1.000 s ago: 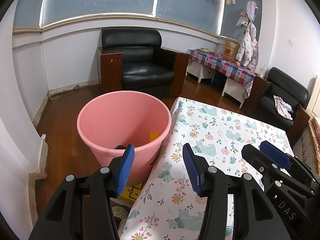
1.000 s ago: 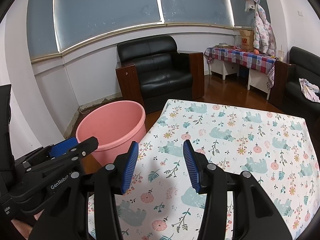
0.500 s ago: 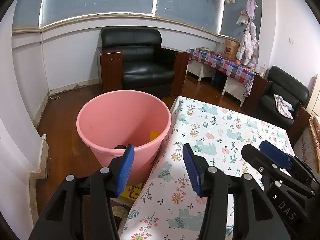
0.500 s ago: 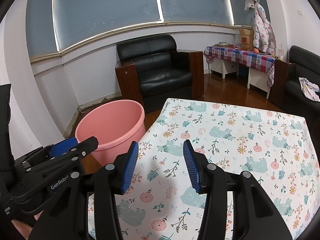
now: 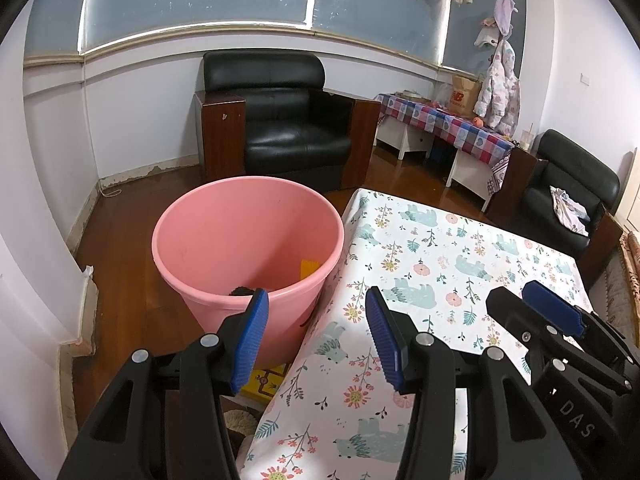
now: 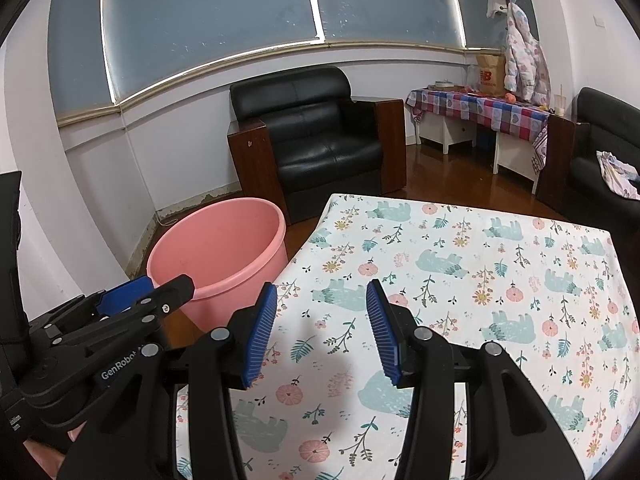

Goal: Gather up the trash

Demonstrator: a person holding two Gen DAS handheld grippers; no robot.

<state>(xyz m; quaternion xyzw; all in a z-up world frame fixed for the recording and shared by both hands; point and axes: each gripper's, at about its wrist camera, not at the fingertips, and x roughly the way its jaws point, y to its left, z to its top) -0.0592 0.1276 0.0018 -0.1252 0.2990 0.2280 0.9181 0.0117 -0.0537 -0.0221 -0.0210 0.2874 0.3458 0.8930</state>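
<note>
A pink bucket [image 5: 248, 240] stands on the floor against the left edge of the table; inside it lie a dark scrap [image 5: 242, 291] and a yellow piece [image 5: 309, 269]. My left gripper [image 5: 316, 336] hovers over the table's left edge beside the bucket, open with nothing between its blue pads. My right gripper [image 6: 322, 332] is over the flowered tablecloth [image 6: 480, 280], also open and holding nothing. The bucket [image 6: 220, 248] shows at left in the right wrist view, with the left gripper [image 6: 132, 304] in front of it. The right gripper [image 5: 536, 304] appears at the right of the left wrist view.
A black armchair [image 5: 280, 124] stands behind the bucket. A side table with a checked cloth [image 5: 448, 124] and a second black chair [image 5: 568, 196] are at the back right. A yellow patterned item [image 5: 266, 380] lies on the floor below the table edge.
</note>
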